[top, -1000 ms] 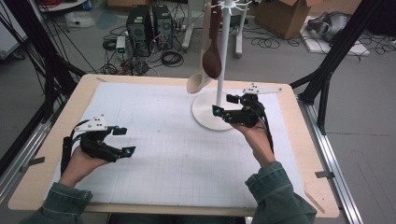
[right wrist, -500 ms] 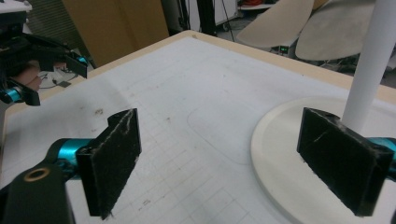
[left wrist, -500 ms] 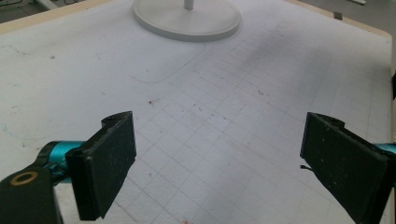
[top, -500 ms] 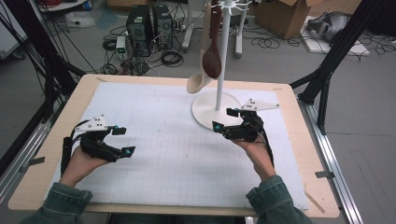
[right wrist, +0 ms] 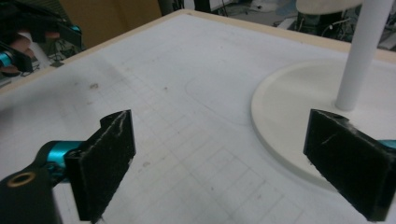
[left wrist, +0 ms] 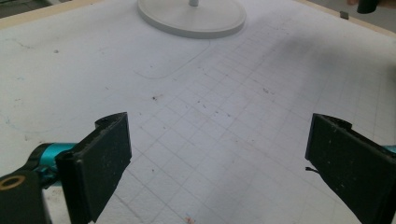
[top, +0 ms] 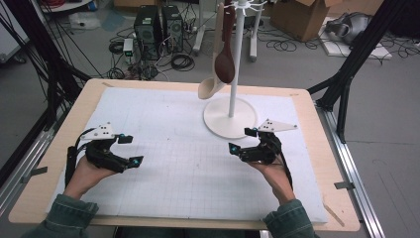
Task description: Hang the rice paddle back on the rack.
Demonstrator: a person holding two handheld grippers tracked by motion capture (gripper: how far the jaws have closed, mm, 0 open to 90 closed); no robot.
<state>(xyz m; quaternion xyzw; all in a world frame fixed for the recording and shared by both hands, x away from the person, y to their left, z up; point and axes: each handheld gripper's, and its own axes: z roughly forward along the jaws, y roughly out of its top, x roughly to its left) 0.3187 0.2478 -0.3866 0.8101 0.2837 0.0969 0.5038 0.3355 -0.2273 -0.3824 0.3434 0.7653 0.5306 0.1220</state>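
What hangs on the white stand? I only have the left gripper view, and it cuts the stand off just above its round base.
Observer: Two spoons hang on the white pole stand: a dark brown wooden spoon and a pale wooden spoon.
Operator: Where is the right gripper?
Observer: The right gripper is just in front of the round base, with its jaws open and empty.
Operator: And my left one?
Observer: The left gripper is over the left part of the white gridded mat, far from the stand.

Grey floor (top: 307, 64), cables (top: 181, 59), cardboard box (top: 297, 17)
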